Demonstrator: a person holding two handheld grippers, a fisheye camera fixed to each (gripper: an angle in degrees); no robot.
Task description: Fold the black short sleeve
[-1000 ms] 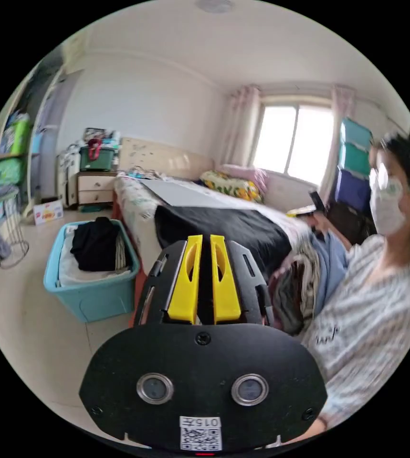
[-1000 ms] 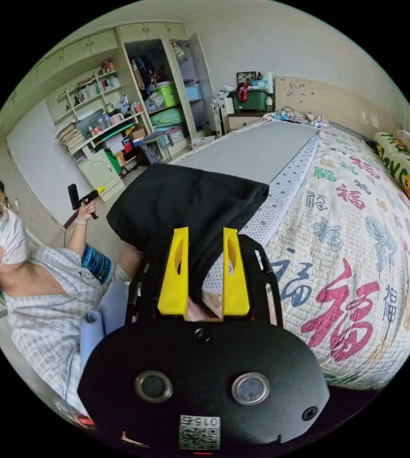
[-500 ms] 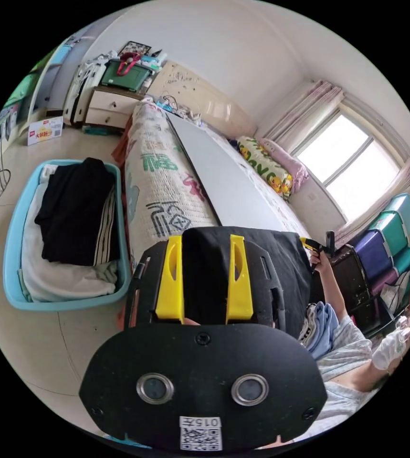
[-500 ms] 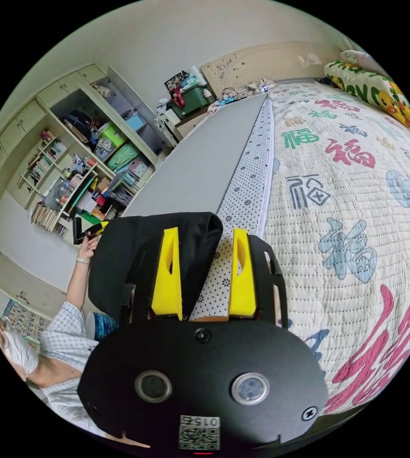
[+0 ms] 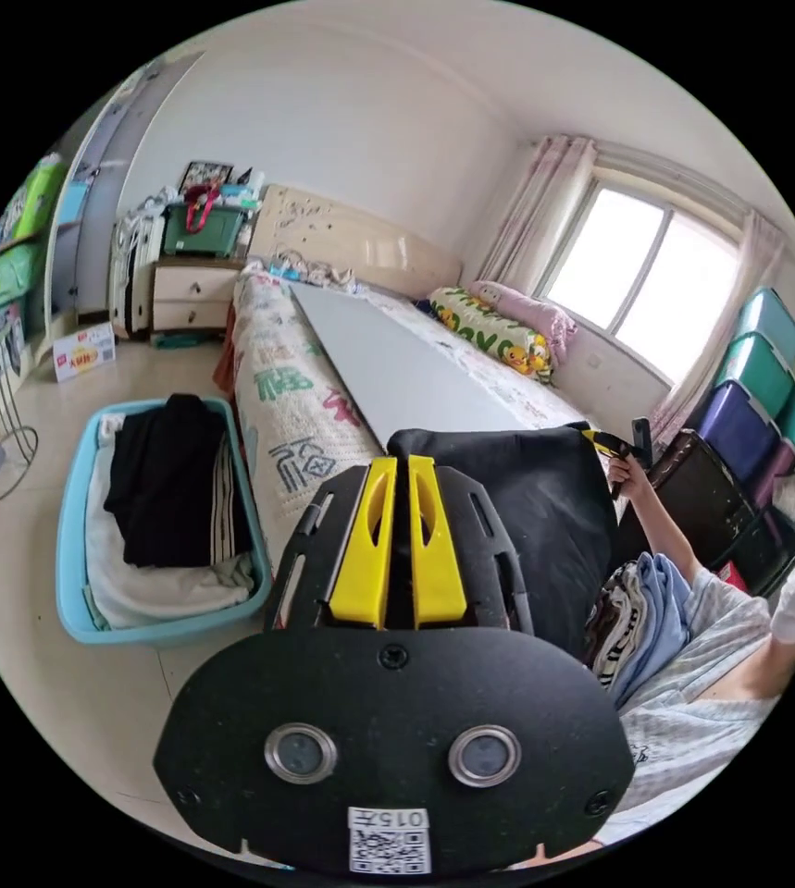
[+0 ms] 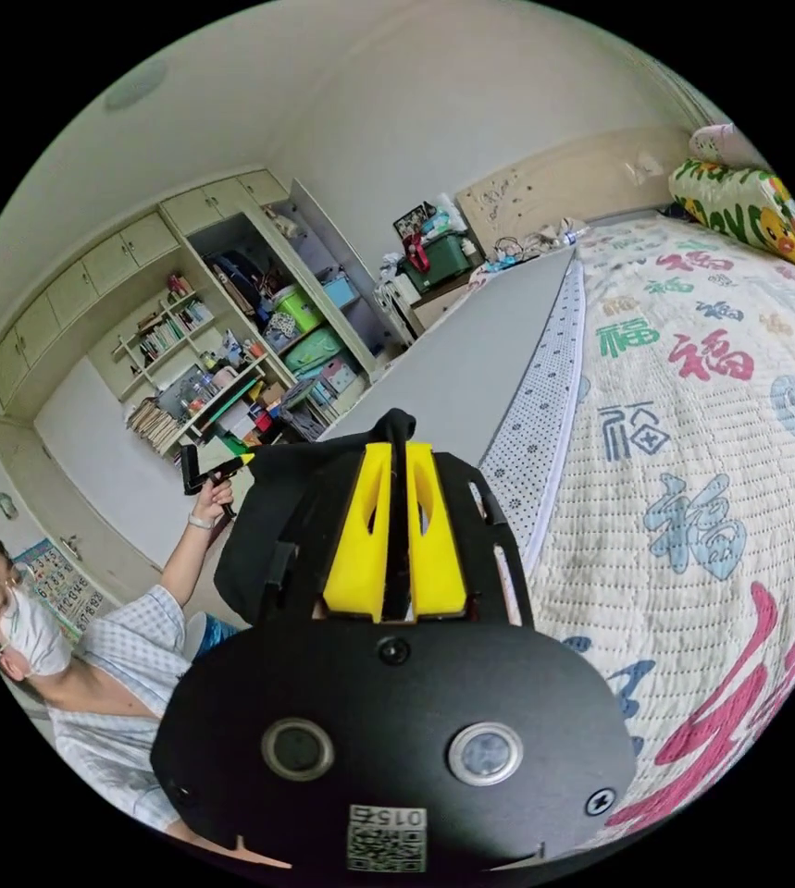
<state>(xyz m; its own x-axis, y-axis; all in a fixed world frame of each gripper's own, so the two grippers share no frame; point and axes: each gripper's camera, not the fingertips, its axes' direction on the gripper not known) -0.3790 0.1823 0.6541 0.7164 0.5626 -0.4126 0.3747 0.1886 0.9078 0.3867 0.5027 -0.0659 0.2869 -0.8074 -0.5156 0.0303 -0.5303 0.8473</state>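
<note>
In the left gripper view we see the left hand-held gripper (image 5: 397, 467) with its yellow jaws pressed together on a thin edge of the black short sleeve (image 5: 545, 518), at the near end of the bed (image 5: 295, 407). The garment spreads from the jaws toward the right of this view, over the bed's end. At its far corner a hand (image 5: 627, 470) holds the right hand-held gripper (image 5: 605, 444) by its black handle; here it is too small for us to tell how its jaws stand.

This view also shows a blue basket (image 5: 73, 592) on the floor beside the bed, with a dark garment and light cloths in it. A long grey board (image 5: 388, 370) lies along the bed. Further we see a window (image 5: 638, 287) with pink curtains and stacked coloured bins (image 5: 758, 370).

The right gripper view looks from the opposite side. There the right hand-held gripper's jaws are closed on a bunched corner of the black short sleeve (image 6: 286, 481), which sticks up just above the jaw tips. The cloth hangs toward the left of the view. Beyond it the person (image 6: 110, 666) holds the left hand-held gripper (image 6: 230, 460) up. This view gives the patterned quilt (image 6: 712, 444) and the open shelves (image 6: 221, 370) along the wall.
</note>
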